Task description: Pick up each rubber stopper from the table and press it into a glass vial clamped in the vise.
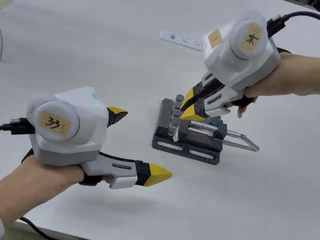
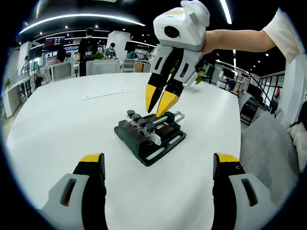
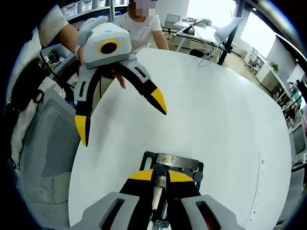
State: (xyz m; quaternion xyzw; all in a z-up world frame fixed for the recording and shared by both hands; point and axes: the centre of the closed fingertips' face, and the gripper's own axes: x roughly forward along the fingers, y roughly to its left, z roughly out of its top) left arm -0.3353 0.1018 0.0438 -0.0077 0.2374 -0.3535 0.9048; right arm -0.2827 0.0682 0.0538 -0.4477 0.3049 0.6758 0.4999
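Yellow fingertips [image 1: 159,174] of the left gripper [image 1: 139,143] lie nearest, spread wide with nothing between them, and the left hand [image 1: 42,182] holds its white body low over the table [image 1: 75,55]. The right gripper [image 1: 189,109], held by the right hand [image 1: 282,75], has its two tips drawn almost together, just above the row of rubber stoppers [image 2: 143,122]; whether they pinch one stopper I cannot tell, because the tips cover that place. In the left gripper view I count four dark grey stoppers in one line along the top of the single black vise [image 1: 187,146], and clear glass of a vial [image 1: 173,131] shows under them between the clamp faces. The vise sits flat near the middle of the table, and its metal screw handle [image 1: 241,141] sticks out to the person's right. The table is white, smooth and wide, with a rounded edge. One white power strip [image 1: 182,40] lies on it, well apart from the vise on the far side. Around it is an open office with long ceiling light strips [image 2: 81,19] and desks, two people [image 2: 88,45] standing far behind, and one grey mesh chair [image 3: 48,143] beside the table
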